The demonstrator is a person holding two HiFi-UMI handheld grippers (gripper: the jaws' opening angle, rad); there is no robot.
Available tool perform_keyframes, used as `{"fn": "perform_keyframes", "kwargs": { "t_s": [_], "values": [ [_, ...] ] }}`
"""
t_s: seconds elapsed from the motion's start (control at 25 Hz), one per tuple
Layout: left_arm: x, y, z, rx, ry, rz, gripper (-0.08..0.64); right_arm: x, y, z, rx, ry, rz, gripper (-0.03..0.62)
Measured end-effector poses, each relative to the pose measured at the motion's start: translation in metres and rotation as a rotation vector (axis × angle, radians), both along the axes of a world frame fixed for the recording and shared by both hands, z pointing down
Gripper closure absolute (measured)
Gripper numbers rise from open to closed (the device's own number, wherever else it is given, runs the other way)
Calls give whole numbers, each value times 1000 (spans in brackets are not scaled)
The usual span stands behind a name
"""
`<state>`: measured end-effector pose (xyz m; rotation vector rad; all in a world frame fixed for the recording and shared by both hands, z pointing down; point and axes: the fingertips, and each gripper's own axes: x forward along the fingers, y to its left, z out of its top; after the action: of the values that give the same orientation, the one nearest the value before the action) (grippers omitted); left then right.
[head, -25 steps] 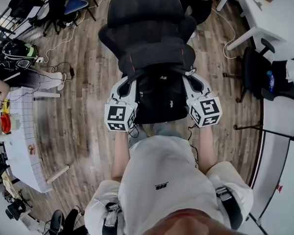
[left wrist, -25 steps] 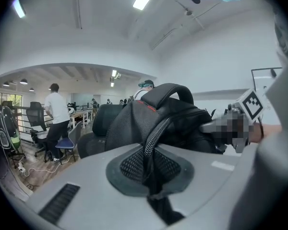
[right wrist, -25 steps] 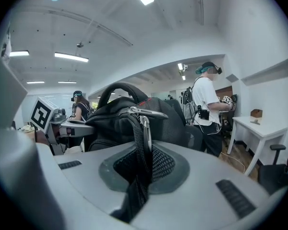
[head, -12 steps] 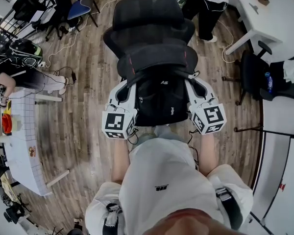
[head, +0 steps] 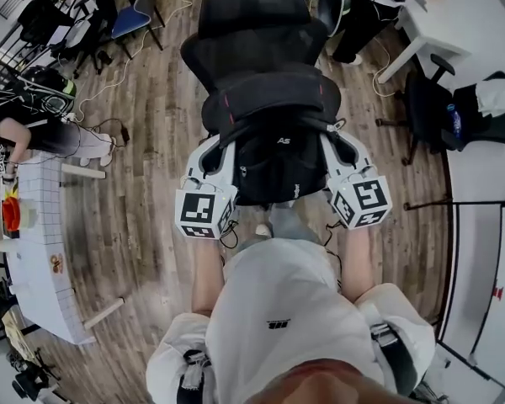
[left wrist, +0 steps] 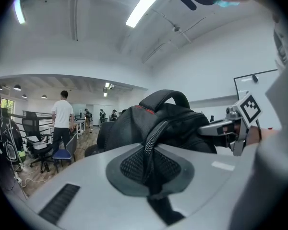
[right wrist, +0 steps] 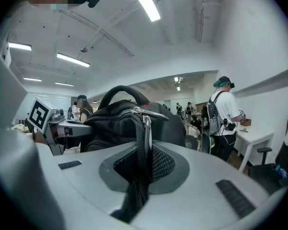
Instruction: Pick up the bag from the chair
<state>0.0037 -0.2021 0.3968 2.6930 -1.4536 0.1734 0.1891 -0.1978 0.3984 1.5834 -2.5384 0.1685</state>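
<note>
Nearest to the person, the left gripper (head: 220, 153) and the right gripper (head: 336, 146) are each closed tight on a strap at one side of the black bag (head: 278, 168), which is held between them. Just beyond it stands the black chair (head: 254, 30); I cannot tell whether they touch.

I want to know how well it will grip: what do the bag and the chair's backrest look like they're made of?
The bag looks like black woven synthetic fabric, likely nylon, matte with a slight sheen; its strap shows a mesh weave. The chair backrest seems to be black mesh, probably on a plastic frame.
</note>
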Motion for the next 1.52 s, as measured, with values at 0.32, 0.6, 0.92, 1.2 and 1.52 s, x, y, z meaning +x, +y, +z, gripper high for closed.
{"fn": "perform_keyframes", "kwargs": {
  "t_s": [0.32, 0.6, 0.92, 1.2, 1.52],
  "values": [
    [-4, 72, -5, -4, 15, 30, 541, -4, 77, -4, -15, 7, 25, 578],
    [4, 135, -7, -10, 15, 28, 541, 3, 144, -5, -26, 0, 14, 578],
    [34, 202, -12, 4, -19, -13, 541, 34, 205, -6, -18, -28, -38, 578],
    [66, 248, -12, 0, -16, -49, 541, 65, 243, -10, -4, -5, -73, 578],
    [90, 275, -13, -2, -18, -43, 541, 89, 270, -11, -4, -10, -68, 578]
  ]
}}
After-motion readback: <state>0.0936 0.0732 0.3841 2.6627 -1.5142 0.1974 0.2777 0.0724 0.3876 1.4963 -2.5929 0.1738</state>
